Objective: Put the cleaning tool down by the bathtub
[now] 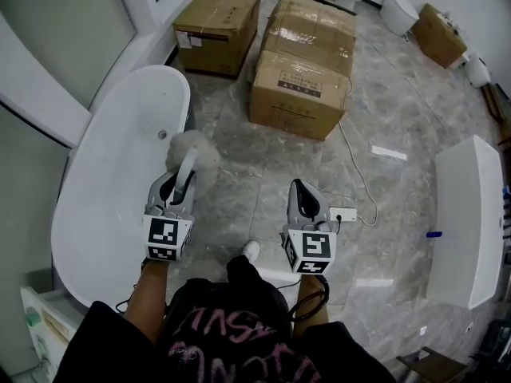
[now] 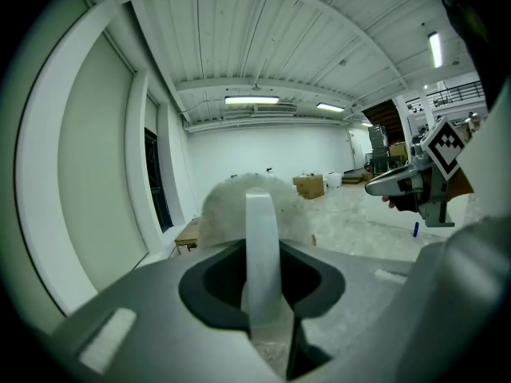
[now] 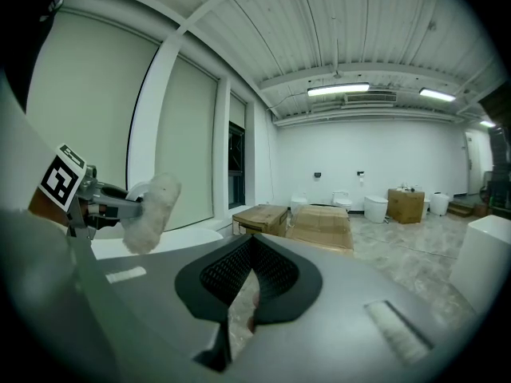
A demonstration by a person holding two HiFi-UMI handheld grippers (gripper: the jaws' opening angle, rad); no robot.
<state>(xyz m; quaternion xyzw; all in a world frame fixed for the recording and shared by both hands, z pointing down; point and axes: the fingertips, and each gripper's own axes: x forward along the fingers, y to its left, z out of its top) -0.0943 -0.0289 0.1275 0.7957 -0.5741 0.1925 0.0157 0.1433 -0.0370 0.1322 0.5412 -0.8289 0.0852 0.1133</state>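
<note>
The cleaning tool (image 1: 192,156) is a fluffy grey-white pad on a white handle. My left gripper (image 1: 180,183) is shut on the handle (image 2: 260,254), and the pad (image 2: 239,206) stands up beyond the jaws. It hangs over the right rim of the white bathtub (image 1: 104,190), near the tub's far end. My right gripper (image 1: 306,201) is shut with nothing between its jaws, held over the marble floor to the right. From the right gripper view, the pad (image 3: 152,212) and left gripper (image 3: 96,202) show at the left.
Large cardboard boxes (image 1: 303,62) stand ahead on the floor, with another (image 1: 217,26) by the wall. A white power strip (image 1: 343,213) with its cable lies near my right gripper. A white cabinet (image 1: 471,214) stands at the right. Toilets (image 1: 398,10) line the back.
</note>
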